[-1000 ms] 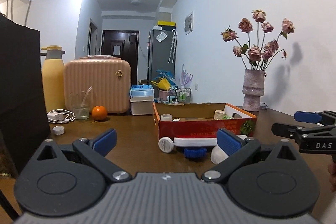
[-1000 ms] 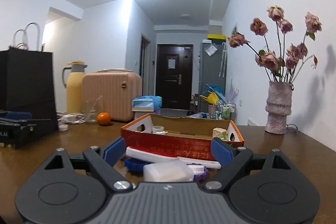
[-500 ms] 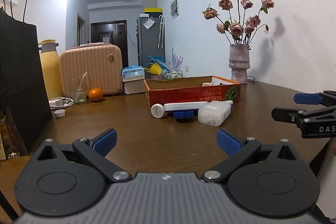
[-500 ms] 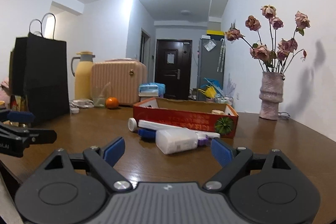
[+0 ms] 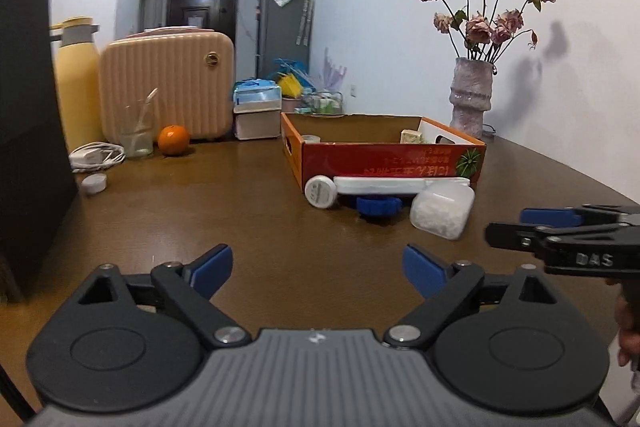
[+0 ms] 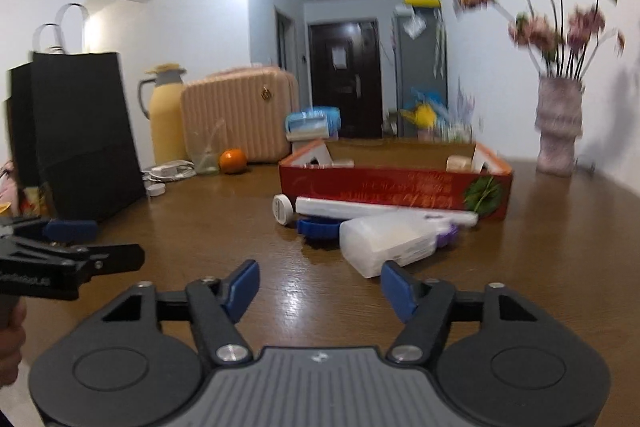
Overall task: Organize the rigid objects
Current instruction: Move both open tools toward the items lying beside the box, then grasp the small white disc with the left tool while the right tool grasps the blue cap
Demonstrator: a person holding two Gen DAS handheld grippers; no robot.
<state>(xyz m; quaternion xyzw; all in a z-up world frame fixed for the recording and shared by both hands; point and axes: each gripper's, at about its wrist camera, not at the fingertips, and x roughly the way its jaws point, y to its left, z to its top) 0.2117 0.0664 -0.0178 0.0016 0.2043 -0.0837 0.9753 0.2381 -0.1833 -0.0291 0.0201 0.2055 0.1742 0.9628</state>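
1. Both claws stood wide and empty: the left claw (image 5: 317, 267) filled the lower centre of its view, and the right claw (image 6: 320, 287) did the same in its own, each above bare desk (image 5: 200, 211).
2. Loose items lay right of centre in both views, touching the front wall of the red box (image 5: 384, 163): a white tube (image 5: 384, 185) with a round cap (image 5: 319, 191), a blue lid (image 5: 378, 205) under it, and a clear tub (image 5: 442, 211) nearest the claws.
3. Judged by its look, the tub was light, hard plastic with smooth walls, likely slippery; a grip across its short width near the middle seemed safest, since an end grip might let it swing.
4. Long and stiff, the tube would probably tip if taken by one end; mid-length looked the better hold, though the tub's far end overlapped it in the right view.
5. Flat and low, the lid seemed to offer only its rim, and the tube lay partly over it, so it appeared best left until that was lifted.
6. Inside the box a few small items showed, too small to name.
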